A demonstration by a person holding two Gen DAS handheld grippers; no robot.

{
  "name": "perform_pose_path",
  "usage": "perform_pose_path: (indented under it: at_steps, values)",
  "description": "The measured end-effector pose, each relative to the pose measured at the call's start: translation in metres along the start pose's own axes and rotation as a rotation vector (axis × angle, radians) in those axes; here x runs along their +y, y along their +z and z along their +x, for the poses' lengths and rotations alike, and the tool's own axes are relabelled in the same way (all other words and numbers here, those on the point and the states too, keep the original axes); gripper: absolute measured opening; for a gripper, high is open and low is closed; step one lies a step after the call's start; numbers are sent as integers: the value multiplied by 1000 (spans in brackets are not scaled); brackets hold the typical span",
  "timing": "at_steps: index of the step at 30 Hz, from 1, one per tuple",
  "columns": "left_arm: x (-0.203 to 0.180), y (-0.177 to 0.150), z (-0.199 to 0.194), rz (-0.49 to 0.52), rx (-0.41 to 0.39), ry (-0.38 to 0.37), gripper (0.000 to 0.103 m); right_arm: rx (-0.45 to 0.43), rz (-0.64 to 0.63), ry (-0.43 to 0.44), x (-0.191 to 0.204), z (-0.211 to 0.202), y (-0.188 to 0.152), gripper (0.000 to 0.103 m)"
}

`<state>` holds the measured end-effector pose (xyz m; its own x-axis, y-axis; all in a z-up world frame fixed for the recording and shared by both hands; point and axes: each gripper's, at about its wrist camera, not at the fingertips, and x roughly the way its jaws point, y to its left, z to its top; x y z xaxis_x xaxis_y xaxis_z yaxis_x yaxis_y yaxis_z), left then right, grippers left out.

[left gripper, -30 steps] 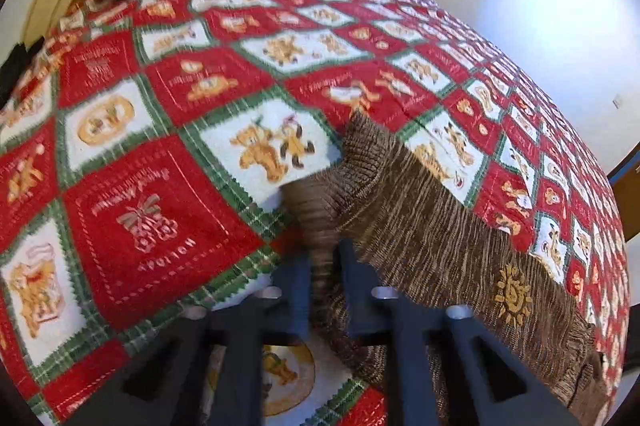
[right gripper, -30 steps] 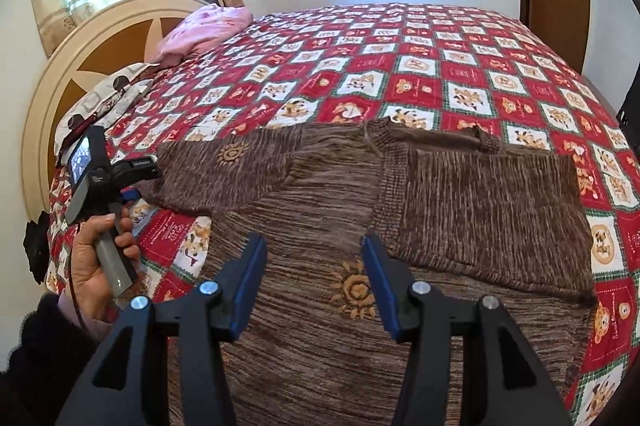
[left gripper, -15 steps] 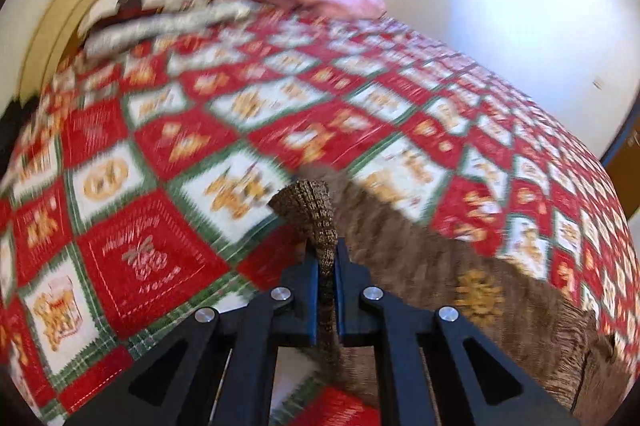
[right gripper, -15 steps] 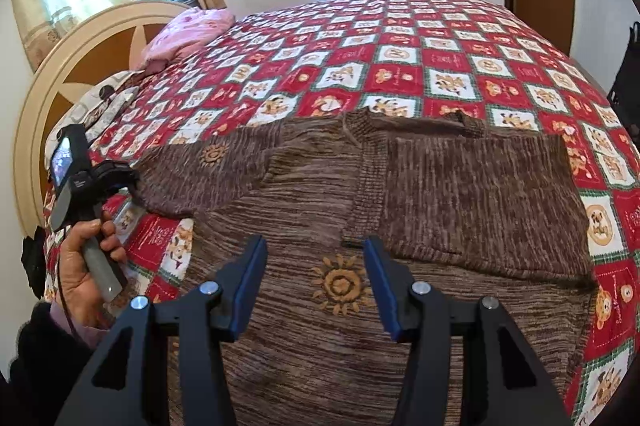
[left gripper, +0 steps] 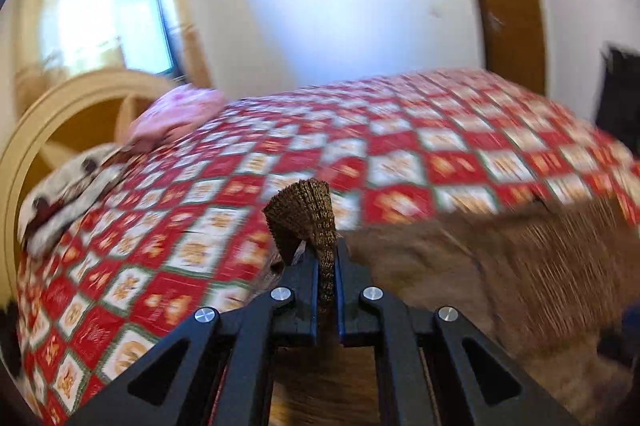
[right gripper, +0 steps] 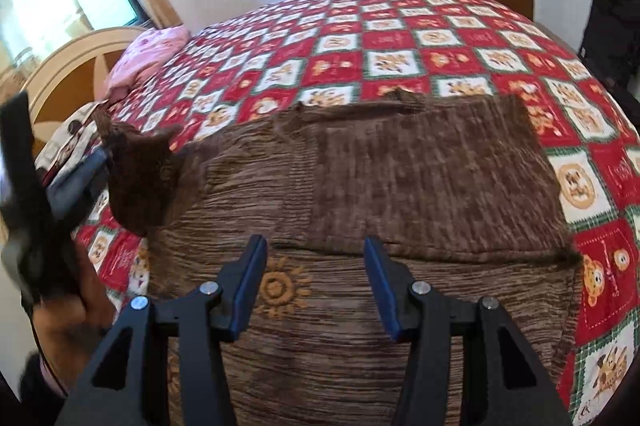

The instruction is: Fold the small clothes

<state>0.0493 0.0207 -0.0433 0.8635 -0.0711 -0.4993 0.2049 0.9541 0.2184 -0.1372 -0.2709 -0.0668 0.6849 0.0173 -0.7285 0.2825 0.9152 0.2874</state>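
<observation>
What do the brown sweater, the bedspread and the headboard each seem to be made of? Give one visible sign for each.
Brown sweater: knitted yarn, probably wool or acrylic; ribbed rows and a matte, mottled surface.
Bedspread: printed woven cloth, possibly quilted; flat red and white squares with stitch-like lines.
Headboard: likely wood, with a cream-painted arch and brown panels; smooth finish.

The brown knitted sweater [right gripper: 360, 306] lies spread out flat on the bed cover [right gripper: 400, 38], which has red and white squares. It has little orange sun shapes [right gripper: 280, 286] on it, and one sleeve [right gripper: 420, 186] is folded across its front and lies flat. The other sleeve [right gripper: 140, 174] is lifted up off the bed at the left side, and its ribbed cuff [left gripper: 308, 218] is pinched tight and sticks up, bent over a bit at the top.
</observation>
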Motion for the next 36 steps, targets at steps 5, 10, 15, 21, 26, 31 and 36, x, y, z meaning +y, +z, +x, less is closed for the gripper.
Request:
perform_pose_path:
  at_steps: [5,10,15,21,26,31,36]
  values:
    - [-48,-26,12,96,91,-71,6,5,35,-13,-15,2,0,54]
    - [-54,-35,25,113,149,-101,7,9,42,-19,-23,2,5,54]
    - [-44,-42,21,84,229,-211,7,17,37,-7,-25,6,18,55]
    - [14,-60,-25,-10,245,-284,7,0,-125,2,6,13,42,63]
    - [66,-69,-38,-97,214,-181,7,-16,-337,64,62,34,46,63]
    - [102,-71,-28,-155,232,-44,7,-47,-694,24,135,77,22,63]
    - [110,-71,-24,-191,225,-48,7,-51,-851,-140,155,125,2,53]
